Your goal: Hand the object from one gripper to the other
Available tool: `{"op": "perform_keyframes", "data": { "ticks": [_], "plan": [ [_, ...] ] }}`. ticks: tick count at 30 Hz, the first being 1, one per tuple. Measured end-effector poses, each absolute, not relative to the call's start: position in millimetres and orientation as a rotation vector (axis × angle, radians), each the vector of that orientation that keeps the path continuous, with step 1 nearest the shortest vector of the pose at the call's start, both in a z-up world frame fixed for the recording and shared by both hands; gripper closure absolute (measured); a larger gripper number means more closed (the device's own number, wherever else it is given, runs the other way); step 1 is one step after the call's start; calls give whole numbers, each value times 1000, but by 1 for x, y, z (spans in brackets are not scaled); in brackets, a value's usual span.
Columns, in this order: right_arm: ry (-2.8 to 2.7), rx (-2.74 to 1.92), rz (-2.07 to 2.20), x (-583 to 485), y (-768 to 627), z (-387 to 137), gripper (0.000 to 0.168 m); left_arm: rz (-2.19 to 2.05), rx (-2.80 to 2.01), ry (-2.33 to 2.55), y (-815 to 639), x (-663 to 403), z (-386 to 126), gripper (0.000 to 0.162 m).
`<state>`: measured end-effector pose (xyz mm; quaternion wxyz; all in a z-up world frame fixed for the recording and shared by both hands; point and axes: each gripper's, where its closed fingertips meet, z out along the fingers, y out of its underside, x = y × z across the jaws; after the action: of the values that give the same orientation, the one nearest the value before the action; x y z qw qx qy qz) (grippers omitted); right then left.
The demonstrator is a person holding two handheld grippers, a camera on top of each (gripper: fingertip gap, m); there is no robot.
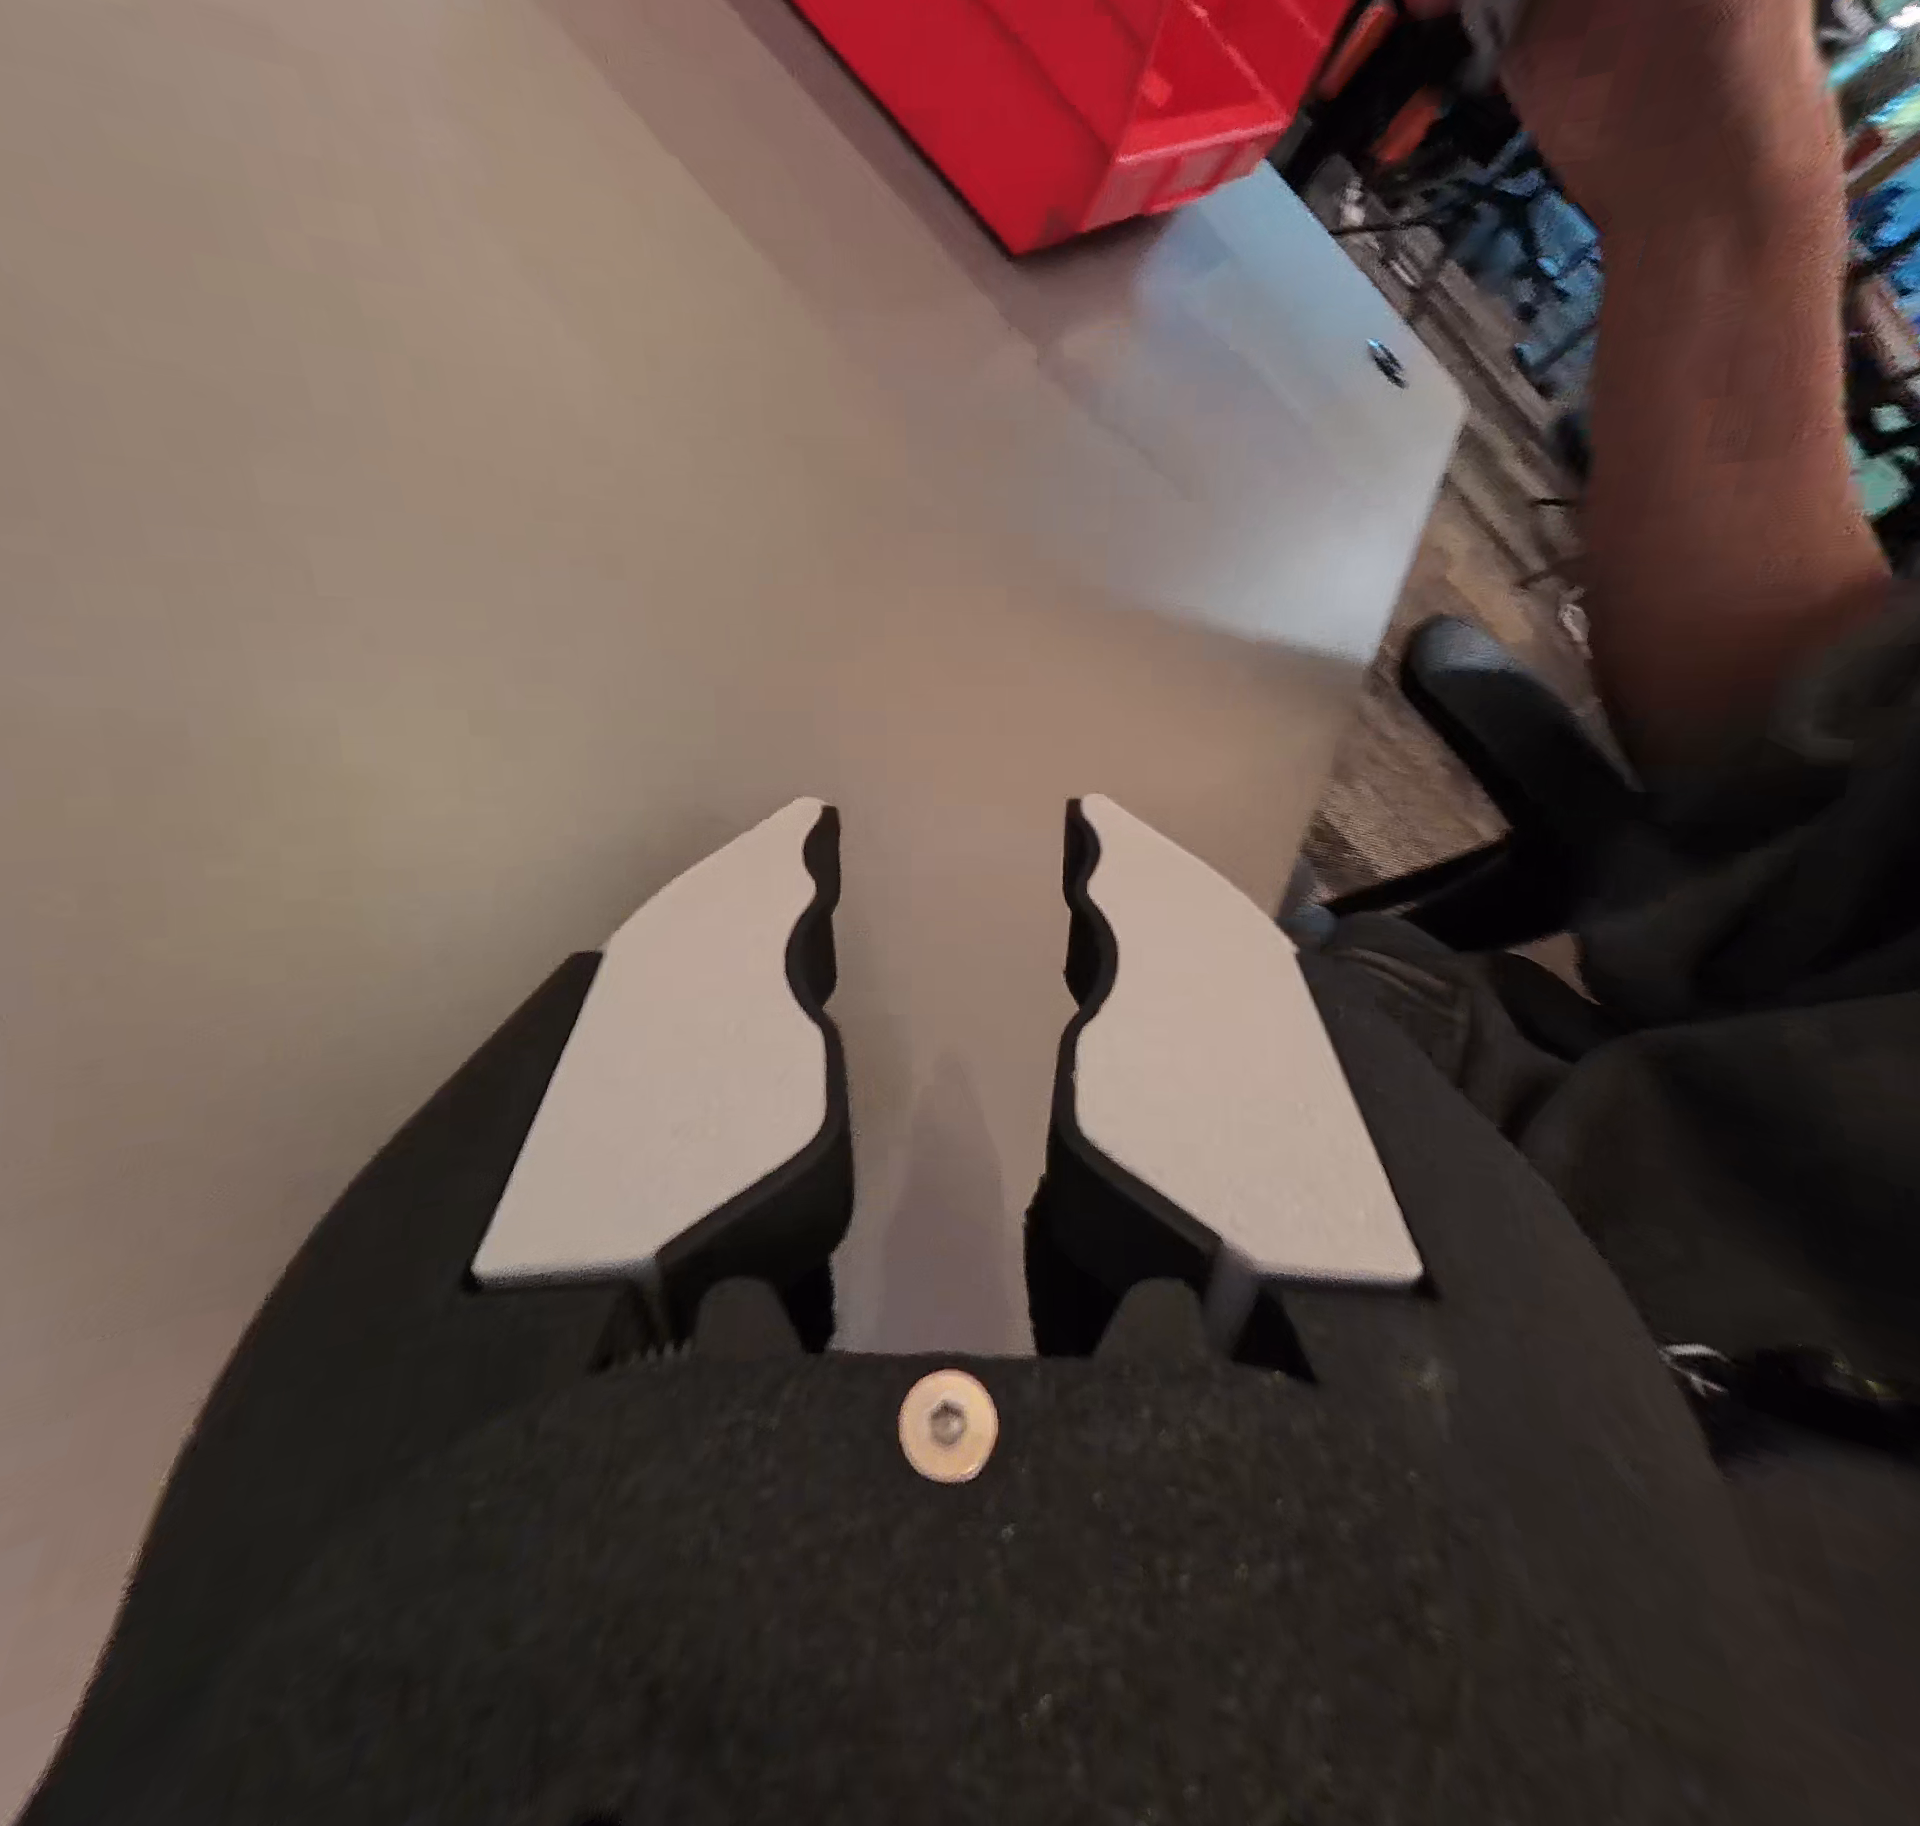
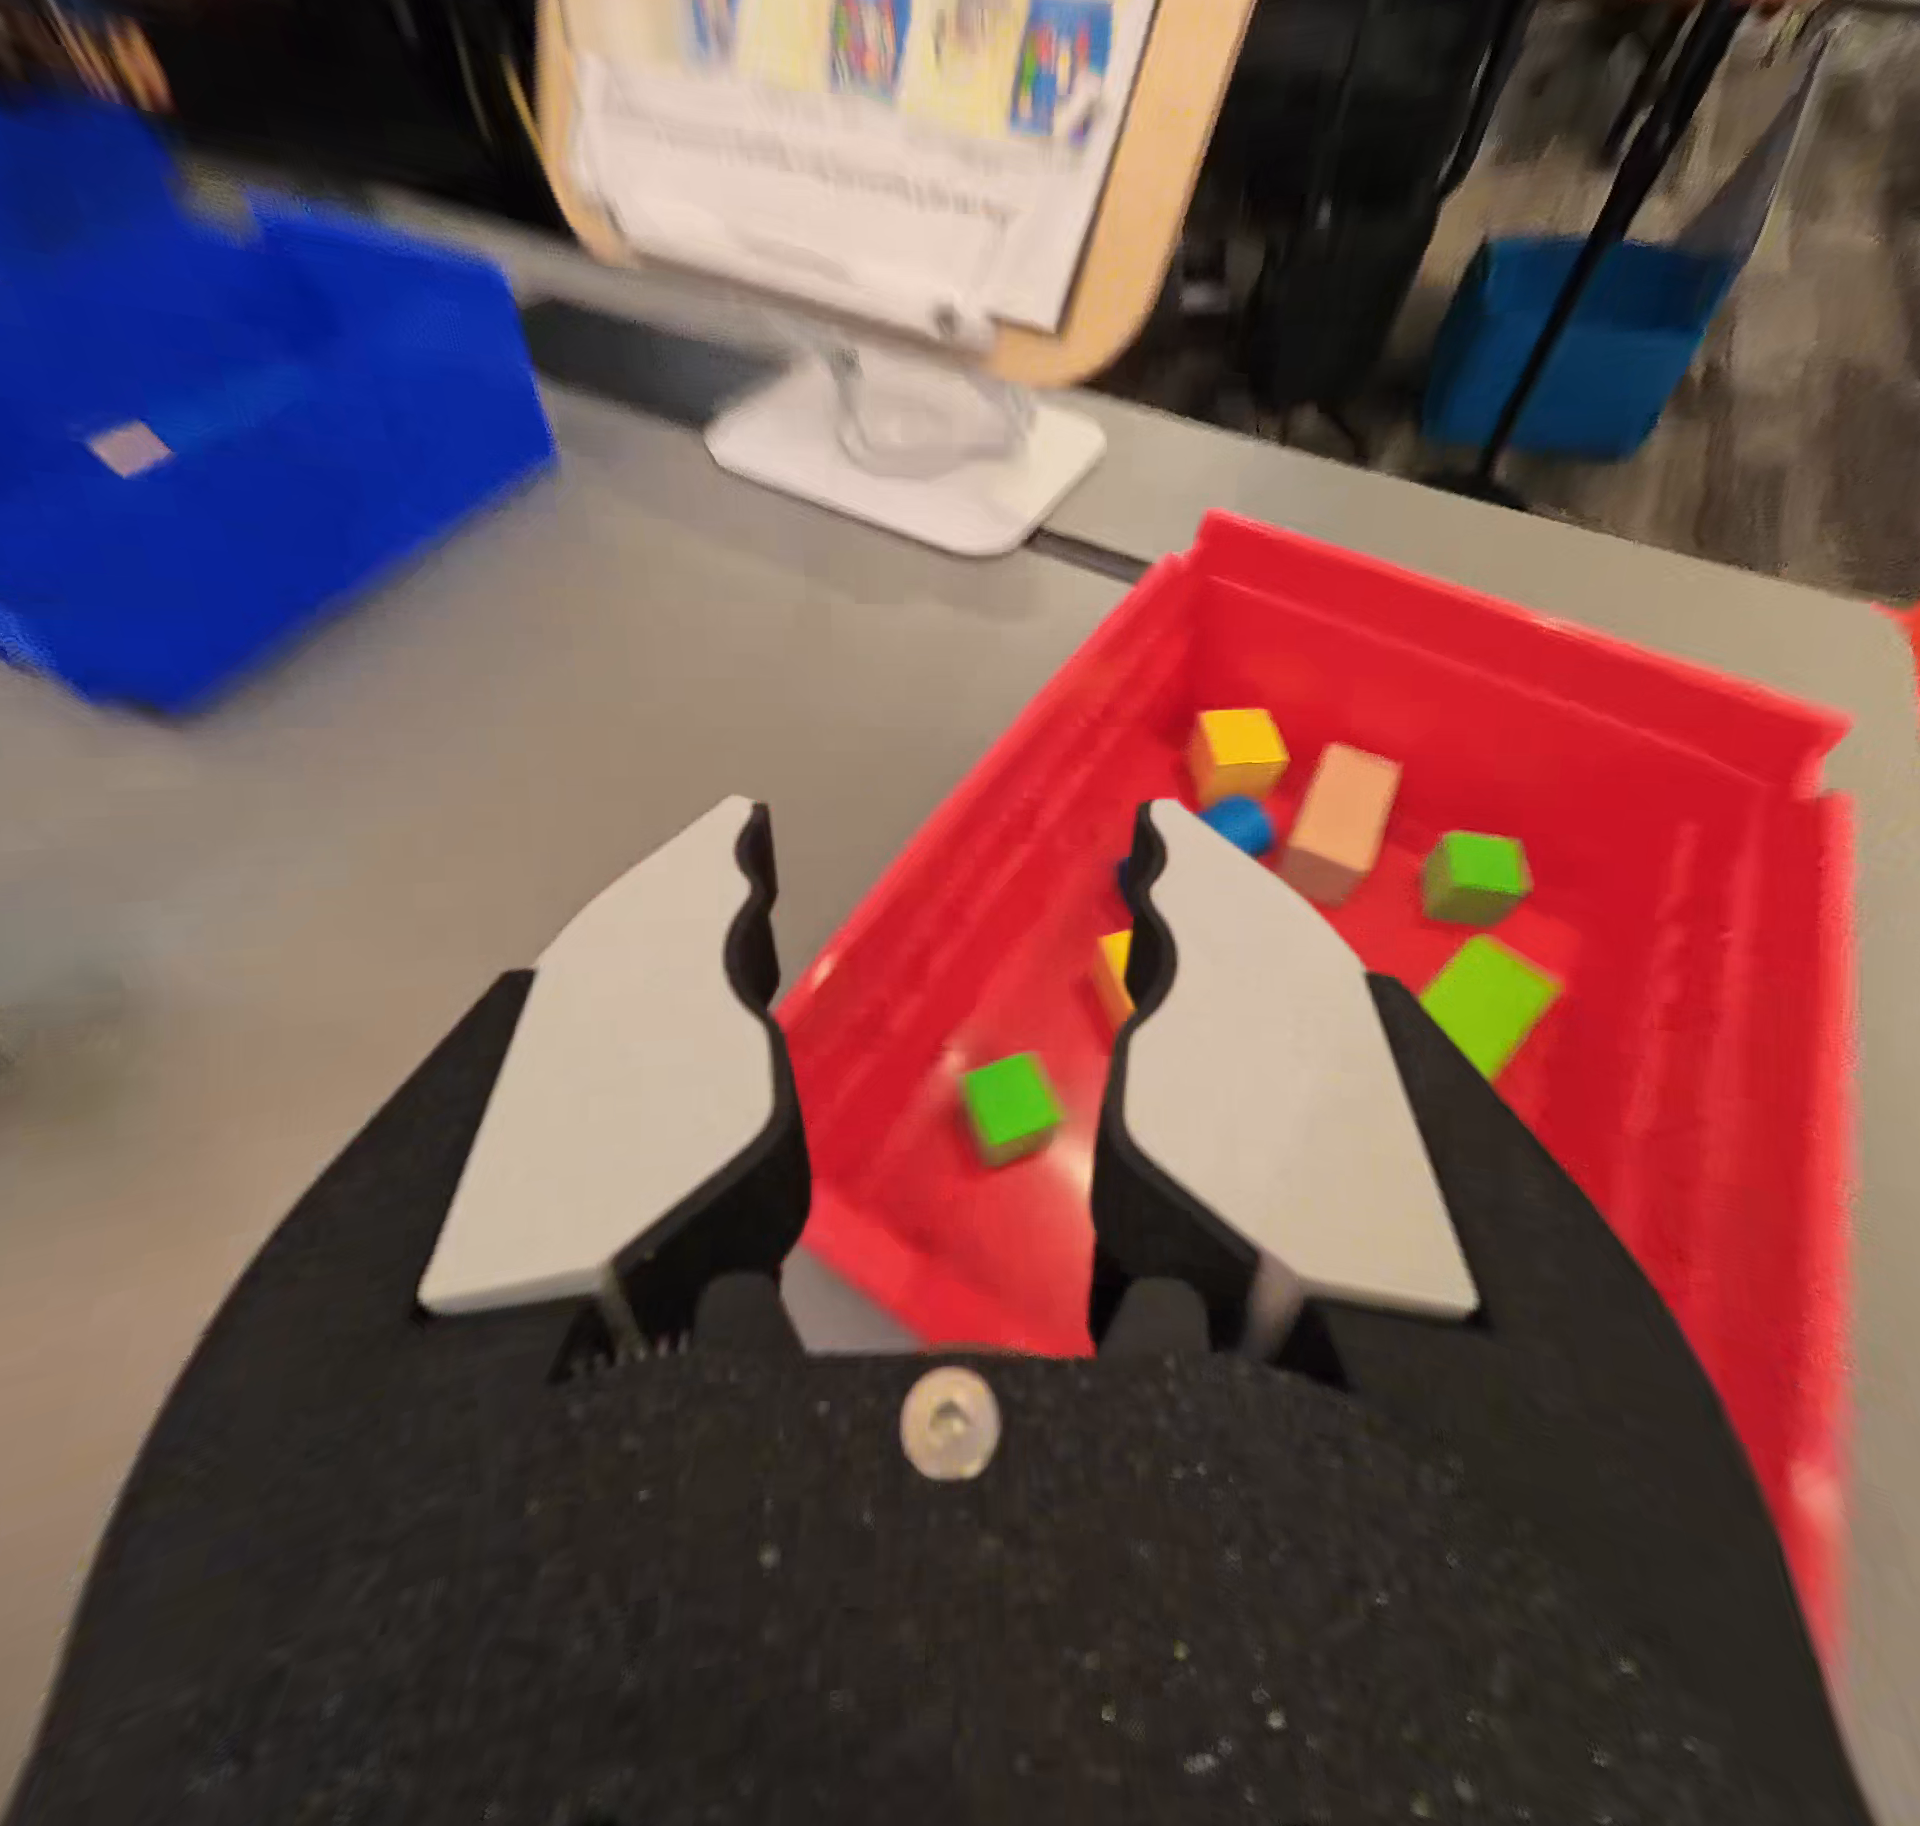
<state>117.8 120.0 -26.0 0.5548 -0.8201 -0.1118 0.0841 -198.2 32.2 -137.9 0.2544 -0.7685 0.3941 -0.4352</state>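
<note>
The left gripper (image 1: 951, 820) hangs over a bare grey table (image 1: 416, 529), its grey fingers parted with nothing between them. Beyond it, toward the table's far edge, sits a red bin (image 1: 1091, 62); a person's forearm (image 1: 1683, 322) shows to the right.

The right gripper (image 2: 956, 820) is spread too and grasps nothing. It hovers above the near-left corner of a red bin (image 2: 1558, 654) on the table (image 2: 520, 737). Inside the bin lie small coloured blocks — a green cube (image 2: 1010, 1106) seen between the fingers, a yellow cube (image 2: 1236, 753), a blue cylinder (image 2: 1242, 822) just beside it, a tan block (image 2: 1340, 820), and two more green blocks (image 2: 1475, 875) (image 2: 1491, 1002) farther right. Another yellow block (image 2: 1114, 971) is partly hidden behind the right finger. No block is held — all rest on the bin floor. To the left stands a blurred blue bin (image 2: 260, 405); behind, a sign on a white stand (image 2: 852, 135).
</note>
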Motion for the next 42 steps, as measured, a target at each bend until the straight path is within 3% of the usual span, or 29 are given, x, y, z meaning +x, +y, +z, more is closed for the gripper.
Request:
{"op": "perform_keyframes", "data": {
  "ticks": [9,14,23,26,36,42],
  "plan": [
    [-74,-1918,295,67,2,-120,108,-986,-2089,924,65,-219,-129,121],
    [-195,-1954,119,67,-1,-121,109,-541,-2083,914,117,-271,-107,113],
    [-427,-1957,-129,50,-2,-129,112,-136,-2256,708,228,-362,-67,105],
    [-426,-1982,-34,38,-4,-133,113,-18,-2303,878,264,-368,-77,101],
    [-347,-2033,100,38,-3,-143,114,502,-2188,1793,350,-397,-147,106],
    [-225,-2047,242,43,-1,-146,117,592,-2210,2053,370,-413,-184,107]
  ]
}}
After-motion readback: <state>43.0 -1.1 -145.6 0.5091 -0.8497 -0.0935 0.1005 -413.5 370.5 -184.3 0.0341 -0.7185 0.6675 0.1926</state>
